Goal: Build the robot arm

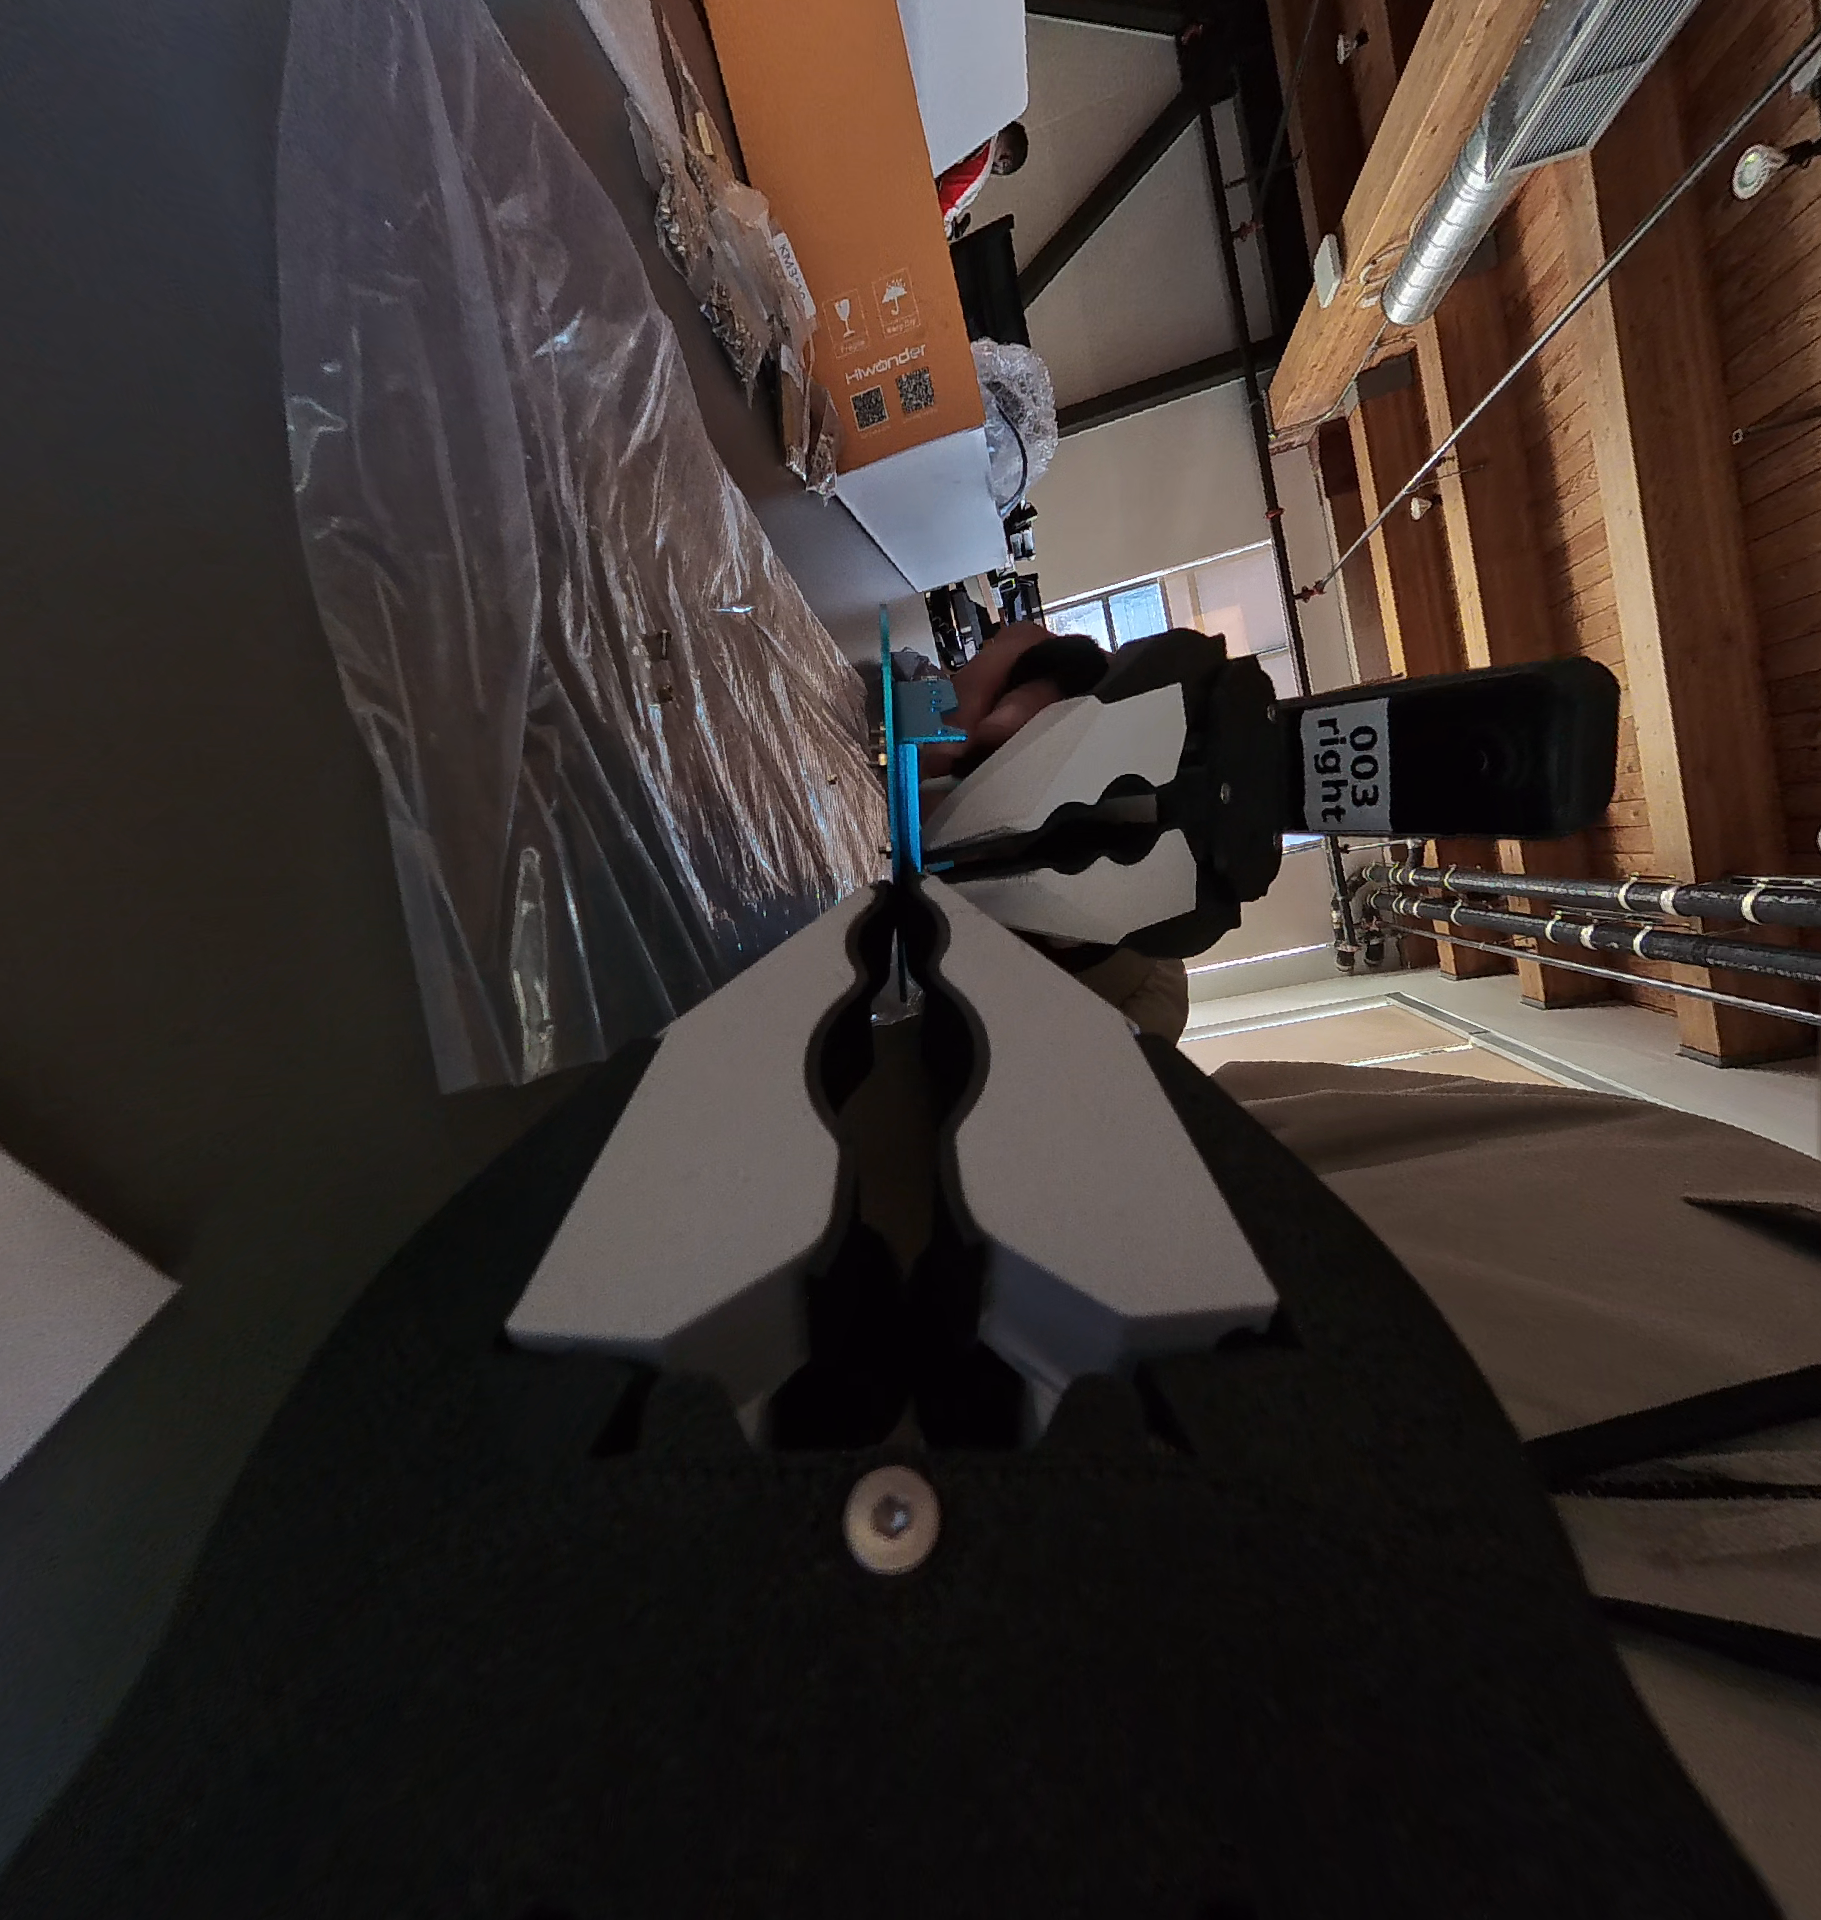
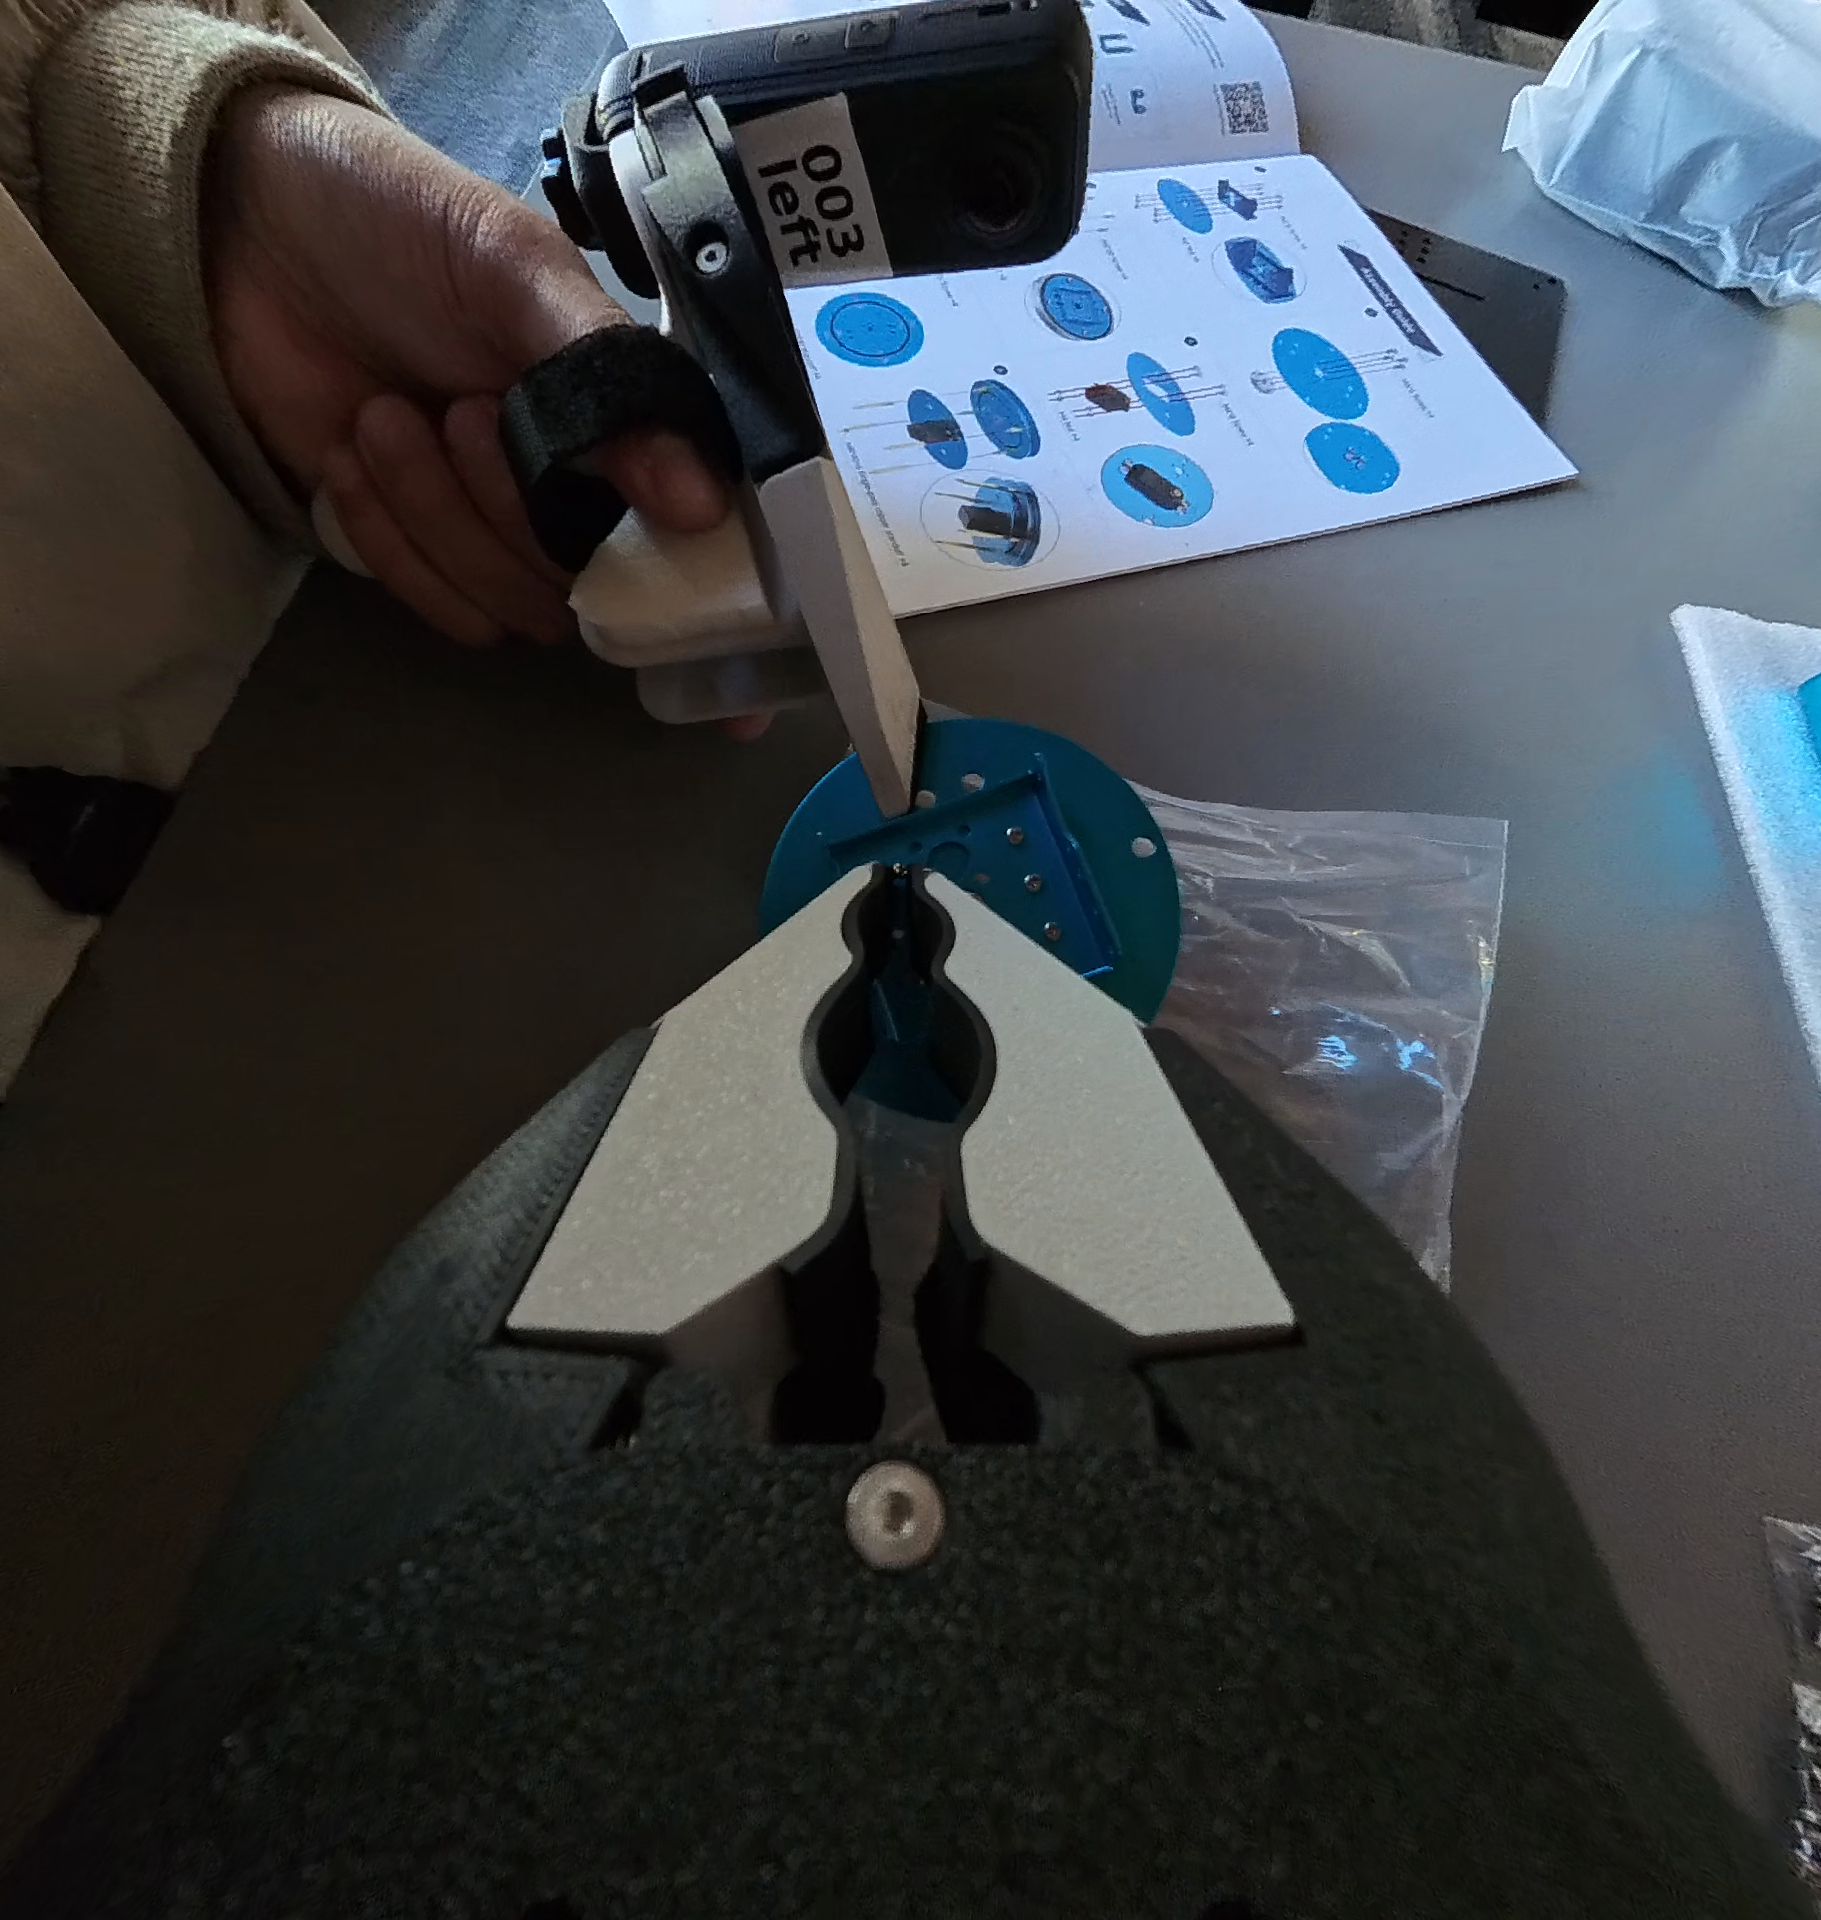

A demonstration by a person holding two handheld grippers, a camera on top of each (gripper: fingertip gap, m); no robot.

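Right wrist view: a matte grey table (image 2: 366, 883) fills the scene, an open picture manual (image 2: 1249, 416) at one o'clock, a crinkled clear plastic bag (image 2: 1332, 987) at three. Centre, a round blue perforated metal disc (image 2: 1145, 935) carries an upright blue bracket (image 2: 1051, 873). The right gripper (image 2: 898, 883) is pinched closed on the bracket's near edge. The left gripper (image 2: 901, 790) descends from eleven o'clock, its long axis steep, clamped on the disc's far rim. Both touch the assembly.
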